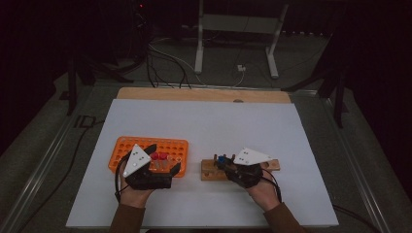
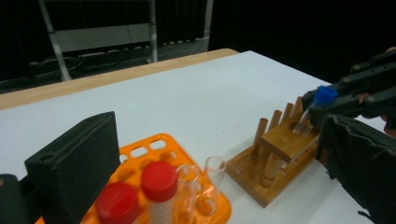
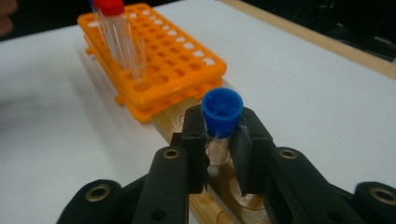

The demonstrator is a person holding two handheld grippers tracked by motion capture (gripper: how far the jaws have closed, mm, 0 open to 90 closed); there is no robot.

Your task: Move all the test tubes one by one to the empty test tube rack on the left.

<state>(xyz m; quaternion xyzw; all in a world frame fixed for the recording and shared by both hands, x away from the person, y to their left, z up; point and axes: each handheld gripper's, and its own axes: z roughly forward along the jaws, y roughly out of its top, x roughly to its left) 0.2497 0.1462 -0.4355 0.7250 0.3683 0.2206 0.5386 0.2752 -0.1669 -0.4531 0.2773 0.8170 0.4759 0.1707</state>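
- My right gripper (image 3: pixel 219 147) pinches a blue-capped tube (image 3: pixel 221 122) just under its cap, both black jaws pressed on the clear wall, at the near end of the wooden rack (image 1: pixel 210 170).
- The tube sits tilted in a hole of that rack's top board, as the left gripper view shows; I judge that if I lift it on the slant, its lower end can catch in the hole and drag the light rack along.
- The grip is high and the wall is smooth: a slack pinch may let the tube slide down through my jaws, and a hard one could pop the cap or strain the tube.
- My left gripper (image 1: pixel 163 156) hovers over the orange rack (image 1: pixel 179 144) with its jaws spread, holding nothing; one jaw stands to the left of the two red-capped tubes (image 2: pixel 140 191), the other well to their right.
- Those red-capped tubes and the open clear tubes (image 2: pixel 205 179) beside them stand close under my left jaws; a careless sweep there could knock them askew in their holes.
- The wooden rack's upright pegs (image 2: pixel 275 120) stand just beside my right jaws; swinging the tube sideways risks a bump against them.
- The two racks lie near each other on the white table (image 1: pixel 218 116), so my hands work close and could collide while one carries a tube across.
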